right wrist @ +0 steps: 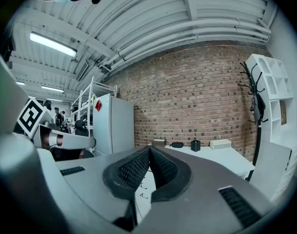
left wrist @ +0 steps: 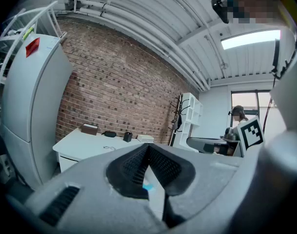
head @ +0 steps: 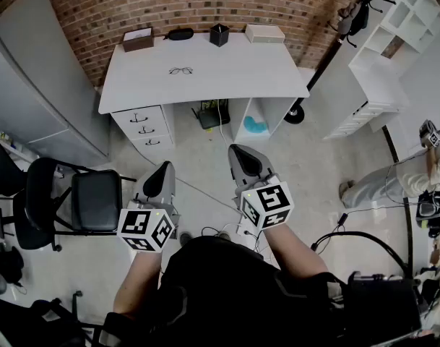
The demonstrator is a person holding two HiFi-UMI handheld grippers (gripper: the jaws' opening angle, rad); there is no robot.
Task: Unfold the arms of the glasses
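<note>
The glasses [head: 180,70] lie on the white desk [head: 227,78] at the far side of the room, thin dark frames near the desk's middle. They also show small on the desk top in the left gripper view, glasses [left wrist: 109,148]. My left gripper [head: 165,168] and right gripper [head: 239,152] are held side by side over the floor, well short of the desk, pointing toward it. Both are shut with nothing between the pads. In each gripper view the jaws meet at a point, left gripper [left wrist: 148,147] and right gripper [right wrist: 149,150].
Along the desk's back edge stand a brown box [head: 138,40], a black case [head: 180,33], a black cup [head: 219,35] and a white box [head: 264,33]. A black chair [head: 97,199] is at my left, a white shelf unit [head: 393,42] at the right, a person [head: 415,176] beyond.
</note>
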